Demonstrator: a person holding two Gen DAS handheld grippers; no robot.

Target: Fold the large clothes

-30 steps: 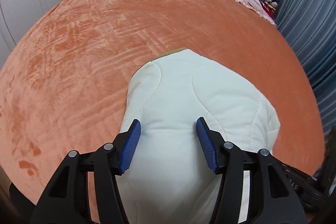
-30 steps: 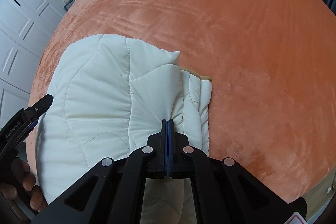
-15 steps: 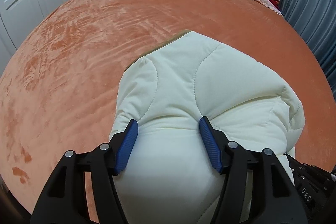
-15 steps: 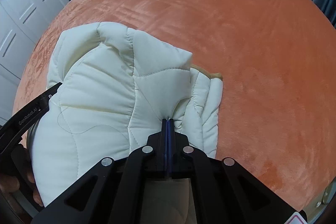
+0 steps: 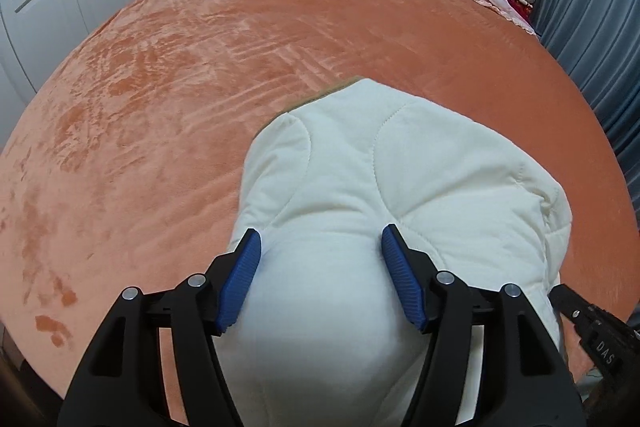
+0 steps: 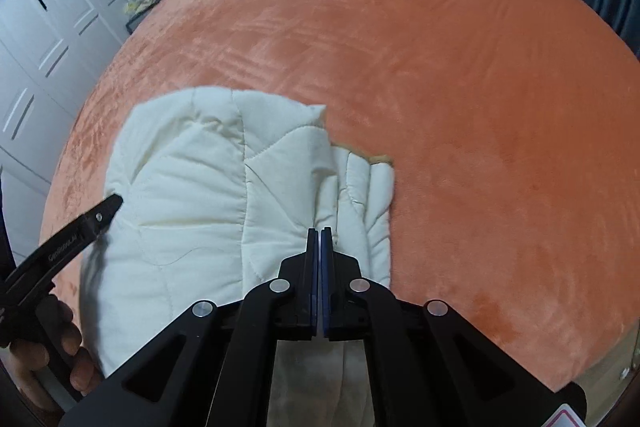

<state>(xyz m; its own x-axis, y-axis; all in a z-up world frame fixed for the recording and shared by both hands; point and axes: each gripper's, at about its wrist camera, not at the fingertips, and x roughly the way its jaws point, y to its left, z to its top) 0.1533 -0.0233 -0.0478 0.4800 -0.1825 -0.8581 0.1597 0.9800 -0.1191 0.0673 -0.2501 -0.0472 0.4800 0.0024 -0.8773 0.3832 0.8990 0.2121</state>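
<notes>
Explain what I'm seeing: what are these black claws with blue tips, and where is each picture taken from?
There is no robot arm. A person holds a hand-held gripper in each hand, and each one carries a fisheye camera looking along its two fingers. The left view shows the left hand-held gripper. Its jaws have just been opening slightly, and its blue pads press a thick bundle of the cream quilted garment between them. The right view shows the right hand-held gripper, shut and apparently pinching a thin fold. The garment lies on an orange bed cover.
</notes>
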